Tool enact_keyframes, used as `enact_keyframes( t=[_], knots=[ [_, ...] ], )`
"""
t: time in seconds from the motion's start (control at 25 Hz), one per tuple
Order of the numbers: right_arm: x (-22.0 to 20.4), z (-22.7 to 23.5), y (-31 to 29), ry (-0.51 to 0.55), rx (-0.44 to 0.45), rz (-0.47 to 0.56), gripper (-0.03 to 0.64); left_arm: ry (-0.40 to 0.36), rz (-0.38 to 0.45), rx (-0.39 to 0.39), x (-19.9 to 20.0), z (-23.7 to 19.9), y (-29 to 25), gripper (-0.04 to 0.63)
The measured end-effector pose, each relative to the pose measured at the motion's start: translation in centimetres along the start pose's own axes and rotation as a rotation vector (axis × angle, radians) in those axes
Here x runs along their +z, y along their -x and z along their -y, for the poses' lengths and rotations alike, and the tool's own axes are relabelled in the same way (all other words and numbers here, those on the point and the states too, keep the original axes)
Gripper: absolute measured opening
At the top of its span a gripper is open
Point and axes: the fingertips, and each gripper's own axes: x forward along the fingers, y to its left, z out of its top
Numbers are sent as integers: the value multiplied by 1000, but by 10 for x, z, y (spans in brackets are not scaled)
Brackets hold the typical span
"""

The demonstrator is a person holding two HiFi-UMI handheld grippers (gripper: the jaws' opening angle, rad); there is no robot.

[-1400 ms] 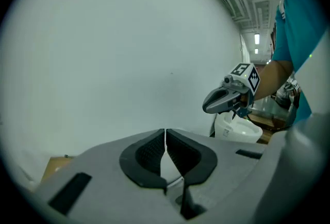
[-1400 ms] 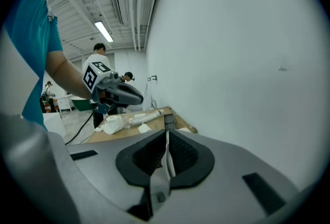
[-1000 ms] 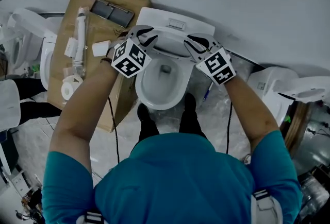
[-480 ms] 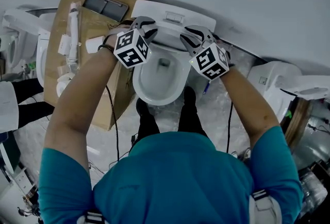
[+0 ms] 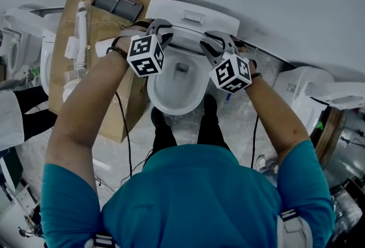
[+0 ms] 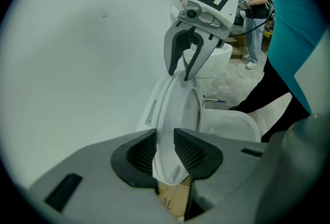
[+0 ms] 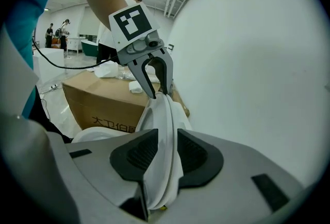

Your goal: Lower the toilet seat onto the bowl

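We see the white toilet seat raised off the bowl, standing steeply on edge instead of lying flat. A second white layer stands close against it. One side edge runs between the jaws of the left gripper. The other runs between the jaws of the right gripper, which have just been opening with the seat between them. Below, the white oval bowl lies uncovered, its rim bare.
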Motion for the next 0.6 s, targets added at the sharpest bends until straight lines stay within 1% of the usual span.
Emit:
enact_keyframes(
  t=[0.12, 0.28, 0.48, 0.6],
  knots=[
    [-1, -3, 1, 11, -6, -7, 92, -16, -12, 13, 0, 2, 1, 89],
    [-3, -10, 0, 30, 4, -23, 92, -14, -16, 29, -1, 3, 2, 90],
    [-2, -11, -1, 6, 25, -22, 92, -25, -12, 3, -3, 8, 6, 89],
    [-1, -15, -2, -9, 59, -32, 92, -39, -9, -22, -4, 13, 10, 89]
  ],
)
